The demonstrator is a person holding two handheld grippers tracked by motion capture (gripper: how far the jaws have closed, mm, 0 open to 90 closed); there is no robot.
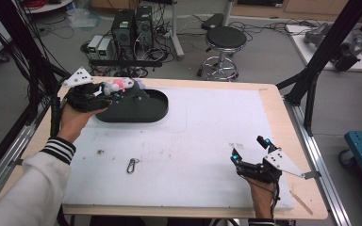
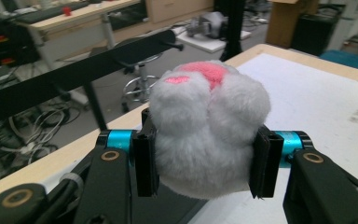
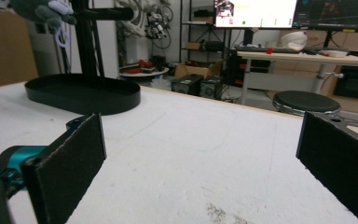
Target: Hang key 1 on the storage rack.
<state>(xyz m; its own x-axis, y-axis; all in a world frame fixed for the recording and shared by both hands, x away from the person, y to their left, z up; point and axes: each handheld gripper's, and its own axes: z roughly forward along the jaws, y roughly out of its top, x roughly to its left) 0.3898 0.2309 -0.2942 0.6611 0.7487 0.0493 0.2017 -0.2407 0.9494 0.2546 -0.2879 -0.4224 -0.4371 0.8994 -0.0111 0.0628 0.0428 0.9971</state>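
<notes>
left gripper [image 1: 122,89] is raised at the far left with its jaws clamped; right gripper [image 1: 248,151] sits low at the near right, jaws spread wide.

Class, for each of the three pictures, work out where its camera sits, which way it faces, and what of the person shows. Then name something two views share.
High view: above the person's side, looking forward and down on the table; both forearms, left gripper and right gripper show.
Left gripper view: on the left gripper, looking along its jaws, clamped on a plush toy.
Right gripper view: on the right gripper, low over the table, jaws open, facing the black tray.
Shared: the tray shows in high and right gripper views.
</notes>
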